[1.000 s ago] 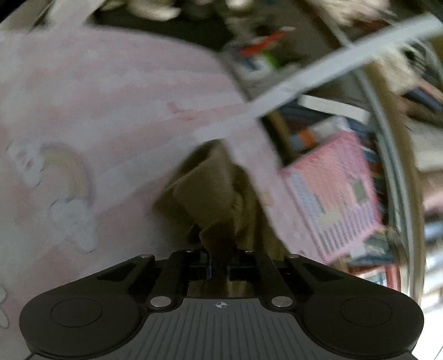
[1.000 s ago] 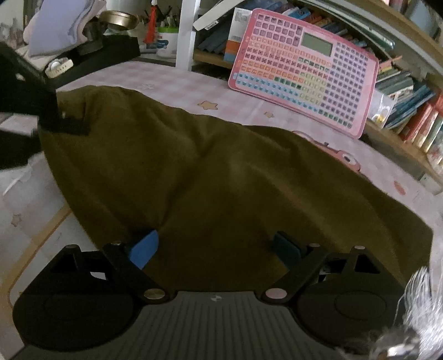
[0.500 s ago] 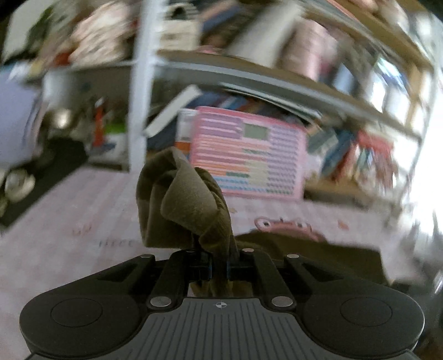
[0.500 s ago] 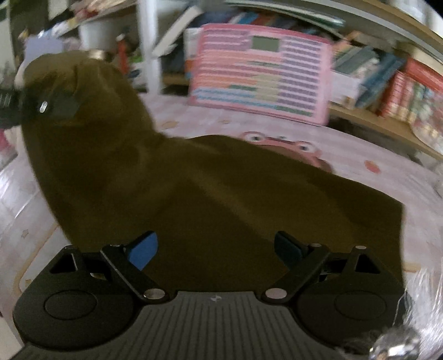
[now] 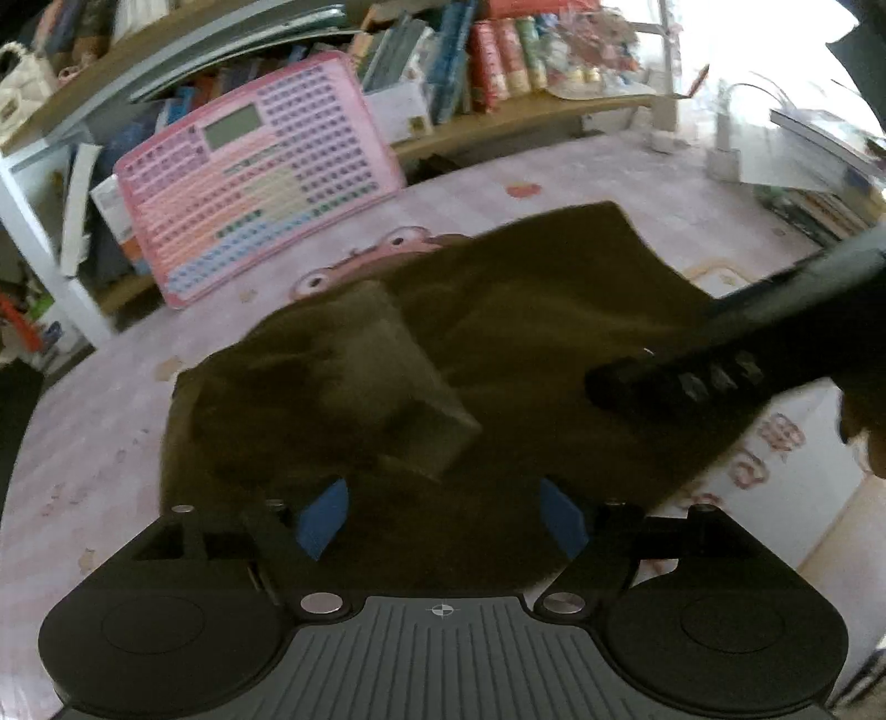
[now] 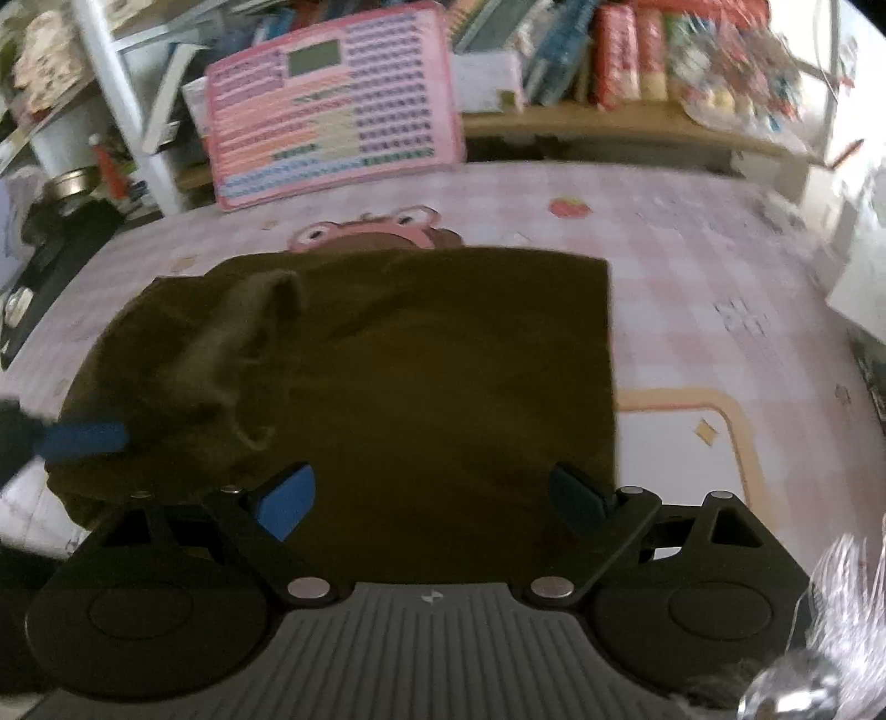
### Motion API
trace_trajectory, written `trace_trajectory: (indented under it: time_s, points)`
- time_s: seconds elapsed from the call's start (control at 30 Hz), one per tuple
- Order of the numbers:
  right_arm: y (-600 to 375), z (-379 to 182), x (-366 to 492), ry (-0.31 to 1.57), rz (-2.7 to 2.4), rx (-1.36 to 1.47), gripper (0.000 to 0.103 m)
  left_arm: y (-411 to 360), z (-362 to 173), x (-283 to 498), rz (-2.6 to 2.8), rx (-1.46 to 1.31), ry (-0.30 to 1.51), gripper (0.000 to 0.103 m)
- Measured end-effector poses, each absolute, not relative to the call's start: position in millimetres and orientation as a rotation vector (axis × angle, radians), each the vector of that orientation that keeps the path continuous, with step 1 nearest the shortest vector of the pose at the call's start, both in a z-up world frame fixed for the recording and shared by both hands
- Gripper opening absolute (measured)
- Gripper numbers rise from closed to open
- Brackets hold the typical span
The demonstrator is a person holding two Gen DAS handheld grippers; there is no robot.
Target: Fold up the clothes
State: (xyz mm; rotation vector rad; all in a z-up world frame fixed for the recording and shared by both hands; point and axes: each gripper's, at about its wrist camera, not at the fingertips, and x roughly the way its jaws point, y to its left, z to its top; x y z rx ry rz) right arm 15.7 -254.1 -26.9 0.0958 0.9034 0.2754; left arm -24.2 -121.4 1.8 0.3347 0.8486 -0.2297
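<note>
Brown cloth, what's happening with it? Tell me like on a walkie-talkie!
Left claw opening, nothing pinched. Right claw open, empty. Brown cloth lying on the pink table, one flap bunched up. Nothing in the way.

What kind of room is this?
Probably a child's bedroom or playroom: a pink toy keyboard leans against a shelf of books, and the olive garment lies on a pink cartoon-print cover.

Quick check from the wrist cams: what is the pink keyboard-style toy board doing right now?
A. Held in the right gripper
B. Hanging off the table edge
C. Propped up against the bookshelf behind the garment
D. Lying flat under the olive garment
C. The pink toy board leans upright against the shelf of books, beyond the far edge of the olive garment, which lies on the pink checked cloth.
</note>
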Motion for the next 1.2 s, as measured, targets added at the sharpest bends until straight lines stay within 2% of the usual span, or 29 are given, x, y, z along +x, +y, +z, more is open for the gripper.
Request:
trace_trajectory:
  time_s: [0.13, 0.37, 0.63, 0.67, 0.77, 0.93, 1.07, 1.2]
  points:
    - [-263, -26, 22, 0.934, 0.318, 0.166, 0.091, -102, 23, -38, -0.234, 0.158, 0.776, 0.085]
    - [-253, -28, 46, 1.039, 0.538, 0.474, 0.091, -26, 44, -58, -0.013, -0.242, 0.655, 0.086]
    - [-209, -49, 90, 1.194, 0.571, 0.733, 0.094, 8, 42, -75, 0.141, -0.339, 0.653, 0.086]
    - [-205, -51, 93, 1.206, 0.567, 0.767, 0.091, 9, 42, -75, 0.143, -0.338, 0.656, 0.086]
    - [-191, -52, 97, 1.237, 0.577, 0.825, 0.028, 11, 42, -75, 0.144, -0.332, 0.662, 0.086]
    - [-184, -24, 85, 1.093, 0.848, 0.906, 0.025, 18, 43, -74, 0.140, -0.324, 0.659, 0.086]
    - [-195, -66, 96, 1.221, 0.549, 0.872, 0.024, 22, 42, -74, 0.124, -0.315, 0.671, 0.086]
    - [-195, -69, 93, 1.221, 0.545, 0.925, 0.028, 28, 40, -72, 0.112, -0.308, 0.683, 0.086]
